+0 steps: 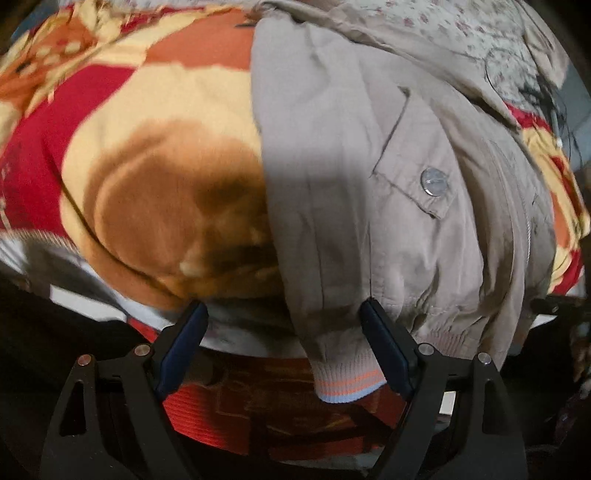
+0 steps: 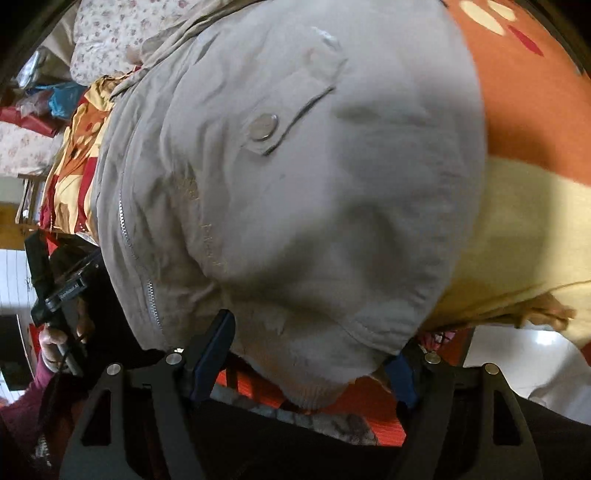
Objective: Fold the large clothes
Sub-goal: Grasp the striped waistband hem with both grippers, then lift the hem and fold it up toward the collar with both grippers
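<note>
A beige jacket (image 1: pixel 388 184) lies on a red, orange and cream blanket (image 1: pixel 155 166). It has a pocket flap with a metal snap (image 1: pixel 434 181) and a ribbed hem with orange and blue stripes (image 1: pixel 343 384). My left gripper (image 1: pixel 282 314) is open, with the hem corner hanging between its fingers. In the right wrist view the jacket (image 2: pixel 295 184) fills the frame, with its zipper (image 2: pixel 147 291) at left. My right gripper (image 2: pixel 314 343) is open around the jacket's other hem corner (image 2: pixel 314 387), fingers (image 2: pixel 218 339) wide apart.
A floral cloth (image 1: pixel 461 33) lies at the far end of the jacket. The blanket (image 2: pixel 517 203) runs on to the right. The other hand-held gripper (image 2: pixel 59 291) shows at left in the right wrist view. Clutter (image 2: pixel 44 99) sits far left.
</note>
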{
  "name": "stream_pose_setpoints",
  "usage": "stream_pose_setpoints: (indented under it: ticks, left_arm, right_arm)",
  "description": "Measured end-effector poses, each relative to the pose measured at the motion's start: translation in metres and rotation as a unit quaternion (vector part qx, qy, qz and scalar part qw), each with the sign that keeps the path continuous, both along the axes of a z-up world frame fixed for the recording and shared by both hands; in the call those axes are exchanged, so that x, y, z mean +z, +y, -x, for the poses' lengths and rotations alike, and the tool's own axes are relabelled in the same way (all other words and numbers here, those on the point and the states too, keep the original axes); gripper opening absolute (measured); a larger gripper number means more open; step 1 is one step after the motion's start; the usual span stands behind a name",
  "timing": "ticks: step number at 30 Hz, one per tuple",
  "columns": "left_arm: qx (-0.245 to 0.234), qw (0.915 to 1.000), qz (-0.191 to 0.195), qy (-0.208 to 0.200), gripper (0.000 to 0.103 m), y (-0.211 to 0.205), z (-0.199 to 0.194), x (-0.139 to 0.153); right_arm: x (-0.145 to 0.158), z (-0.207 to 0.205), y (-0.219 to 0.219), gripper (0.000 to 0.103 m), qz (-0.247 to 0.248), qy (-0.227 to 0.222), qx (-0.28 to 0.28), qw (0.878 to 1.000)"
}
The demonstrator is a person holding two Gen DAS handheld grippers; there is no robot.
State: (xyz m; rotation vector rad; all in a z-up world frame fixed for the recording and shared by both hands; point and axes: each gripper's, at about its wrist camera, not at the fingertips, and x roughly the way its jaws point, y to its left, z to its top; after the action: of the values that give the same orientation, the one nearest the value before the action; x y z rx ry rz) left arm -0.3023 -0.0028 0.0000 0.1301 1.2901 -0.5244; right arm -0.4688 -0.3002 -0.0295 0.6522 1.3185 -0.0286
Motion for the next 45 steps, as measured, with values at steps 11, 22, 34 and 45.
stream_pose_setpoints:
  ticks: [11, 22, 34, 45]
  left_arm:
    - [-0.032, 0.9987, 0.000, 0.041, 0.085, -0.015, 0.011, -0.015]
    - [-0.107, 0.9925, 0.026, 0.053, 0.013, -0.026, 0.021, 0.009]
    - [-0.091, 0.9810, 0.153, -0.077, 0.012, 0.013, -0.022, 0.141]
    - [-0.002, 0.9718, 0.182, -0.150, 0.012, -0.033, -0.155, 0.169]
  right_arm:
    - [-0.002, -0.003, 0.006, 0.067, 0.002, -0.009, -0.020, 1.000]
    - [0.023, 0.009, 0.017, 0.006, 0.015, -0.043, 0.015, 0.999]
    - [0.122, 0.009, -0.019, 0.002, -0.056, -0.235, -0.040, 0.970]
    - [0.166, -0.106, -0.088, 0.002, -0.029, -0.326, -0.121, 0.937]
